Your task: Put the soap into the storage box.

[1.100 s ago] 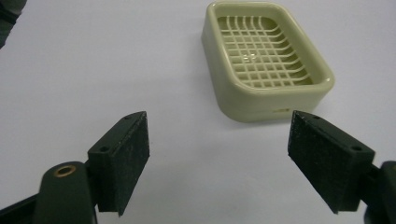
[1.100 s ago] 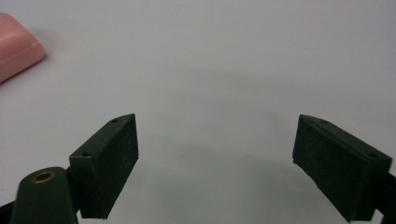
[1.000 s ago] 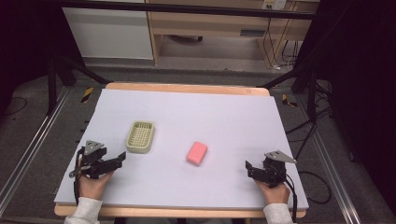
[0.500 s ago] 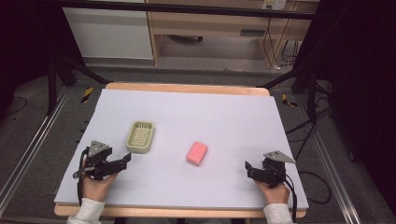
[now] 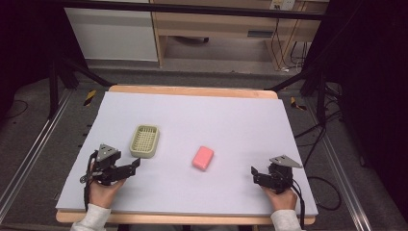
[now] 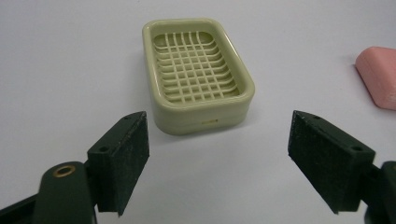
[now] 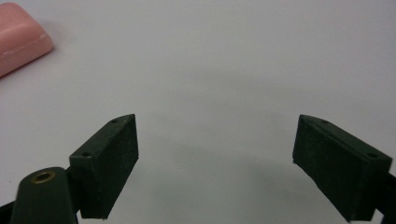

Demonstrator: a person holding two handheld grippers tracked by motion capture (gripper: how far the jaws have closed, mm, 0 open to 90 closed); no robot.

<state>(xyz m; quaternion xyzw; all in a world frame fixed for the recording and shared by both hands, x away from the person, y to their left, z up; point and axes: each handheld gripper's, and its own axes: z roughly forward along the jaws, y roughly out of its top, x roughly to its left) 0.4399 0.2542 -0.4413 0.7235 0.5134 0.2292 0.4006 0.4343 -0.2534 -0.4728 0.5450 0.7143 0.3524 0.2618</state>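
From the high view, a pale green soap dish (image 5: 145, 141) sits on the left half of the white table (image 5: 231, 120), and a pink soap bar (image 5: 203, 158) lies near the middle, well apart from the dish to its right. The left gripper (image 5: 136, 164) rests just beside the dish's near end, its jaws pointed toward it; the right gripper (image 5: 254, 173) sits near the front right edge, aimed roughly toward the soap with open tabletop between. There is plenty of bare surface around both things, and neither lies close to a table edge, so approach from any side looks free. In the left gripper view, the left gripper (image 6: 217, 158) has its jaws spread wide and holds nothing; the soap dish (image 6: 198, 74) stands just ahead between their lines, its slotted grid floor and raised rim clear, and the corner of the soap bar (image 6: 378, 77) shows at the right. The dish looks like light, rigid plastic, probably best pinched across its two long walls or on one rim; it may slide on the smooth top if nudged. In the right gripper view, the right gripper (image 7: 215, 154) is likewise spread wide and empty over bare table, with the soap bar (image 7: 21, 39) at the upper left. The bar looks solid with rounded edges, likely somewhat slick, so a grip across its narrower width on the flat sides seems safest.
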